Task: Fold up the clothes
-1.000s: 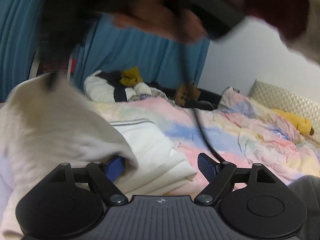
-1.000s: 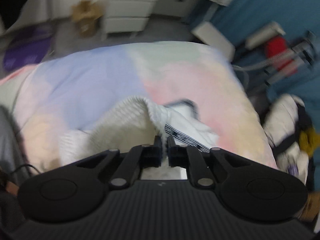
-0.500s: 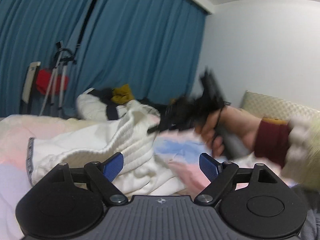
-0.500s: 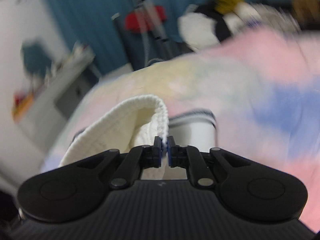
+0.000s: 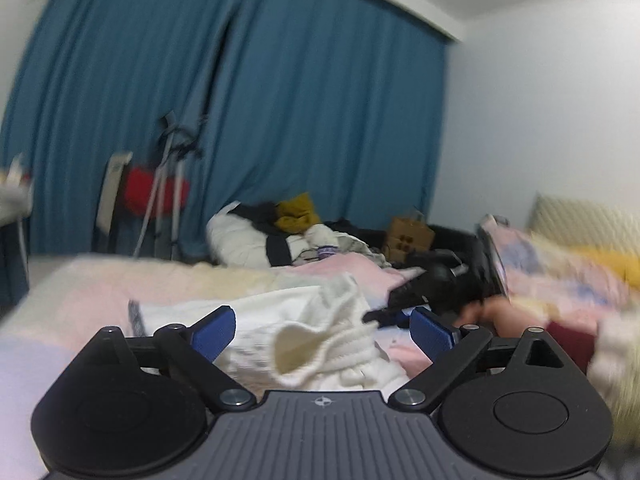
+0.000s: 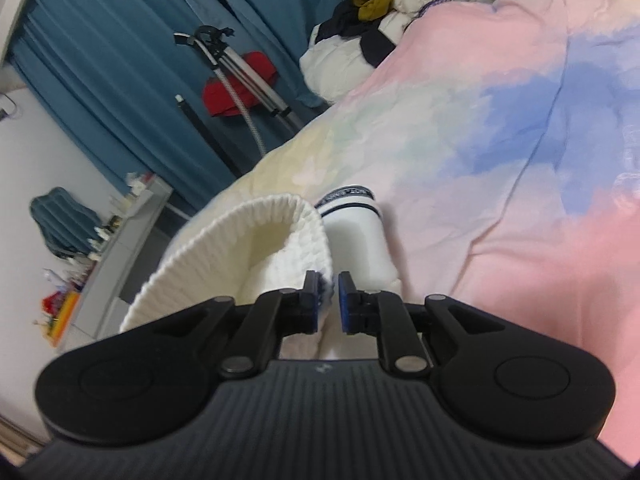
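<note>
A cream ribbed knit garment (image 5: pixel 320 340) lies bunched on the pastel bedspread (image 5: pixel 100 292), on top of a white garment with a dark striped band (image 5: pixel 136 316). My left gripper (image 5: pixel 322 330) is open and empty just above the knit. The right gripper shows in the left wrist view (image 5: pixel 420 292), low over the bed beside the knit. In the right wrist view my right gripper (image 6: pixel 329 300) has its jaws slightly apart at the knit's edge (image 6: pixel 280 248), with the white striped garment (image 6: pixel 356 232) just beyond.
A pile of other clothes (image 5: pixel 280 236) lies at the bed's far edge before the blue curtain (image 5: pixel 280 120). A tripod and a red item (image 5: pixel 156 196) stand left. A cardboard box (image 5: pixel 408 236) and a pillow (image 5: pixel 580 220) are right. A cluttered shelf (image 6: pixel 108 248) stands beside the bed.
My right gripper carried the knit's edge down and across onto the bed, and its jaws have come slightly apart from shut. My left gripper stayed open over the garment.
</note>
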`<act>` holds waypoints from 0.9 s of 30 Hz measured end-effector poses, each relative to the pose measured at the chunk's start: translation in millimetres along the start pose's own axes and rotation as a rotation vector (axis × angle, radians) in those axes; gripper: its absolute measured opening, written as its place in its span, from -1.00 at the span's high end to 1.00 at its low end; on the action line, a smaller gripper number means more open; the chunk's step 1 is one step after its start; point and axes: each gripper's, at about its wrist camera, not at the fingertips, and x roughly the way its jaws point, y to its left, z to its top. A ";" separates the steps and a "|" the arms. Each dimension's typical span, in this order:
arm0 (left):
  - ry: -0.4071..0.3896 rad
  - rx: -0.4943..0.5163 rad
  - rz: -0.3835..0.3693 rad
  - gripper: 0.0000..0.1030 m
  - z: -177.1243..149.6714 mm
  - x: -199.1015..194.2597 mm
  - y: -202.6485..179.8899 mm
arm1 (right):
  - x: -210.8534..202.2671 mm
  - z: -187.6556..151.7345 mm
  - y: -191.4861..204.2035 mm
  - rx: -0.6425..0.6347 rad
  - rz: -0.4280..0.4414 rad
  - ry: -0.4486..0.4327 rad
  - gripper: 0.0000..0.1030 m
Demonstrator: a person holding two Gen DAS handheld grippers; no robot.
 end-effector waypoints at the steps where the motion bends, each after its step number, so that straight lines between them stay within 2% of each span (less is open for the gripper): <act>1: 0.006 -0.055 0.011 -0.88 2.7 2.0 9.5 | -1.4 -2.3 3.0 -0.025 -0.018 -0.003 0.69; 5: 0.063 -0.292 0.024 -0.88 7.5 7.4 54.8 | -10.3 -15.3 15.8 -0.159 -0.116 -0.002 0.66; 7: 0.090 -0.412 0.005 -0.88 6.5 6.9 76.4 | -8.1 -23.3 9.7 -0.150 -0.150 0.008 0.54; 11: 0.128 -0.576 -0.085 -0.88 2.0 9.2 104.0 | -14.0 -34.3 3.3 -0.094 -0.178 0.017 0.52; 14: 0.168 -0.669 -0.137 -0.90 -1.5 27.0 116.2 | -20.4 -36.8 6.4 -0.085 -0.186 0.013 0.52; 19: 0.205 -0.728 -0.182 -0.90 10.5 73.7 130.1 | -18.2 -35.9 3.7 -0.069 -0.194 0.013 0.51; 24: 0.155 -0.806 -0.252 -0.91 43.9 135.0 139.4 | -18.6 -31.5 -7.2 -0.004 -0.200 0.007 0.51; 27: 0.171 -0.785 -0.248 -0.91 62.1 183.3 133.1 | -18.1 -29.5 -17.2 0.041 -0.220 0.008 0.51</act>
